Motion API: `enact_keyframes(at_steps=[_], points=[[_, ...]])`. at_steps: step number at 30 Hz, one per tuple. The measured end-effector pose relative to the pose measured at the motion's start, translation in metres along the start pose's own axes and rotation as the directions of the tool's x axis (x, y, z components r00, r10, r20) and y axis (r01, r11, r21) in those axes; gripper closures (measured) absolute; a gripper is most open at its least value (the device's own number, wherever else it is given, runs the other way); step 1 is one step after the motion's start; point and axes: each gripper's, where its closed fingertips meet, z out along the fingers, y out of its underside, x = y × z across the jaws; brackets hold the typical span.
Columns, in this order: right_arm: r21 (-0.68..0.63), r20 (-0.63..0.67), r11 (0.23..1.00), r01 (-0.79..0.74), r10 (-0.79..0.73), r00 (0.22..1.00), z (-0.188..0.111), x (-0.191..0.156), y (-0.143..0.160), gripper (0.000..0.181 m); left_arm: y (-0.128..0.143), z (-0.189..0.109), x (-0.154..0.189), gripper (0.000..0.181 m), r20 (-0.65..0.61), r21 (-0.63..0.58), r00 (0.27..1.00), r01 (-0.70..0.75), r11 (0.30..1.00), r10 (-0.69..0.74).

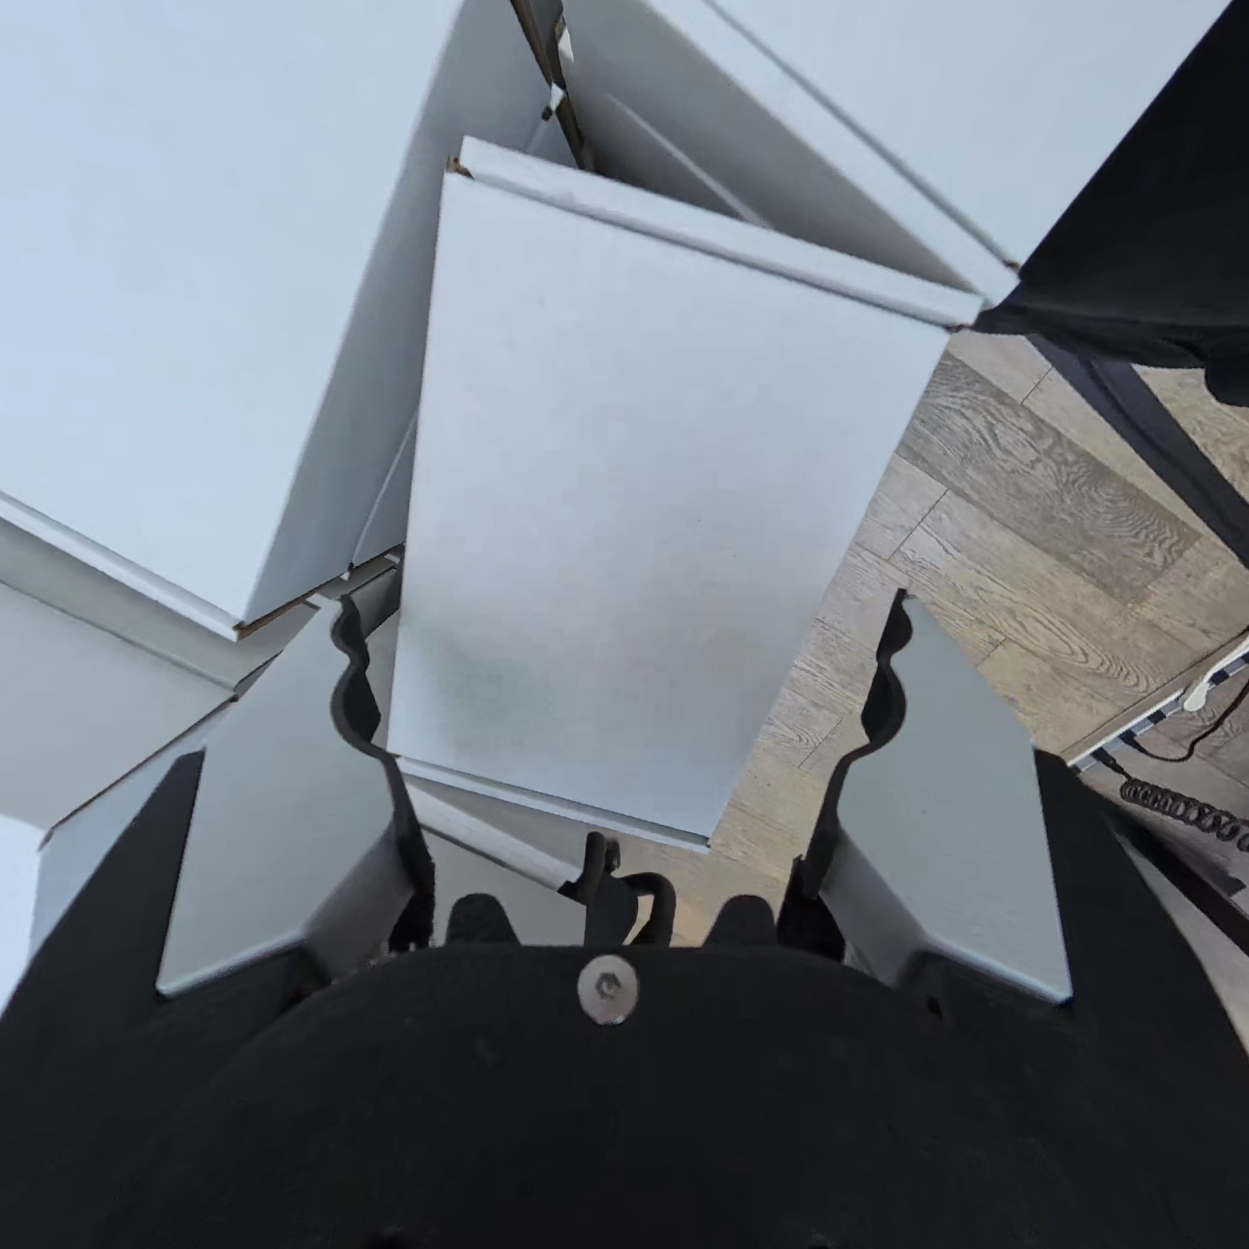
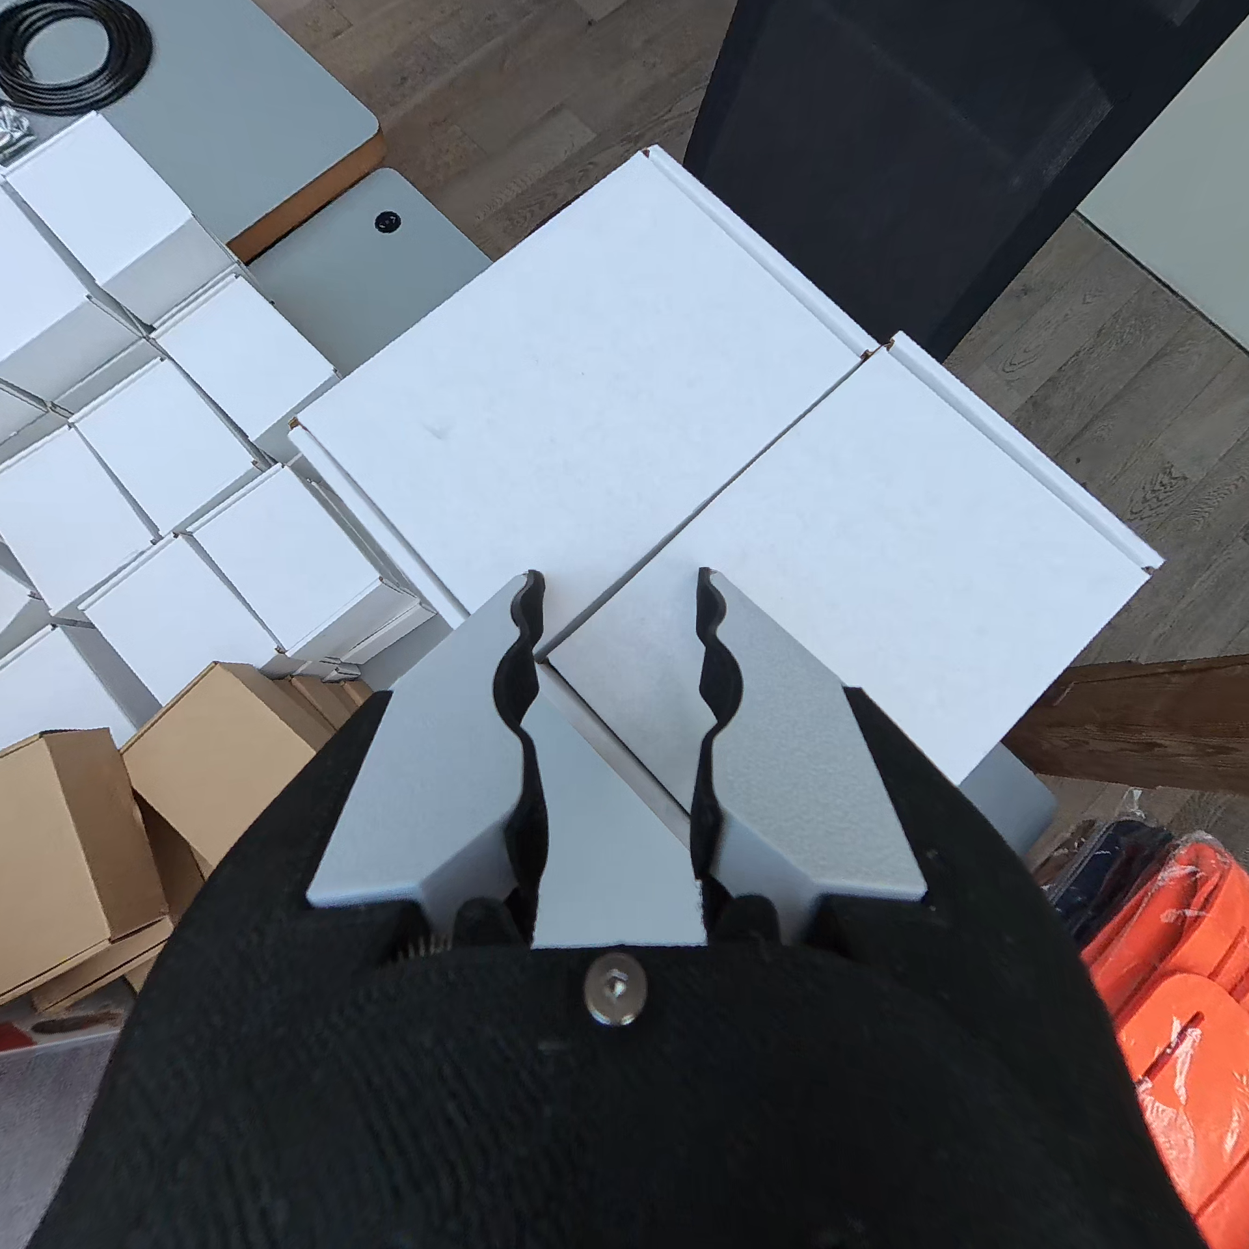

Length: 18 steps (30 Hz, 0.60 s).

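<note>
A: Okay, left gripper [image 1: 622, 649] first. Jaws spread wide, nothing between the pads. It hangs over a white box [image 1: 649, 486] that sits right between the two fingers in the left wrist view.

B: Touching it?

A: Can't tell. Left finger [image 1: 290, 797] looks close to the box's edge, right finger [image 1: 946, 797] is out over the wood floor [image 1: 1014, 513]. More white boxes crowd the left and top, a big one [image 1: 203, 270] tilted at upper left.

B: Right gripper [image 2: 618, 595]?

A: Jaws at a middling gap, not closed. The corner of a flat white box [image 2: 878, 541] pokes in between the fingers, its edge running down toward the gripper body. Whether the pads press it, I can't tell.

B: Neighbours?

A: A second flat white box [image 2: 574, 378] lies just beside it, edges touching, on the left. Farther left, rows of small white boxes [image 2: 169, 439] packed tight. Brown cardboard boxes [image 2: 81, 845] at lower left. Orange plastic-wrapped thing [image 2: 1183, 1014] at lower right. Coil of black cable [image 2: 61, 54] on a grey panel [image 2: 257, 101], top left. Large black object [image 2: 912, 149] at the top, beyond the flat boxes.
</note>
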Motion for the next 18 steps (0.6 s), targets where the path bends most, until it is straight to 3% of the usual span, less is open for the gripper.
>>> enact_keyframes(at_steps=[8, 14, 18], points=[[-0.016, -0.002, 1.000, 0.011, -0.011, 1.000, 0.001, -0.001, -0.001, 0.136, 0.019, 0.036, -0.011, 0.033, 0.023, -0.205, 0.976, -0.208, 0.957, 0.217], [-0.018, 0.002, 1.000, 0.020, -0.020, 1.000, 0.002, -0.001, -0.003, 0.137, 0.018, 0.021, -0.004, 0.036, -0.039, -0.182, 0.993, -0.116, 0.976, 0.110], [-0.001, 0.004, 1.000, 0.019, -0.019, 1.000, 0.001, -0.001, -0.002, 0.137, 0.017, -0.011, -0.001, 0.036, -0.050, -0.188, 0.998, -0.036, 0.982, 0.027]])
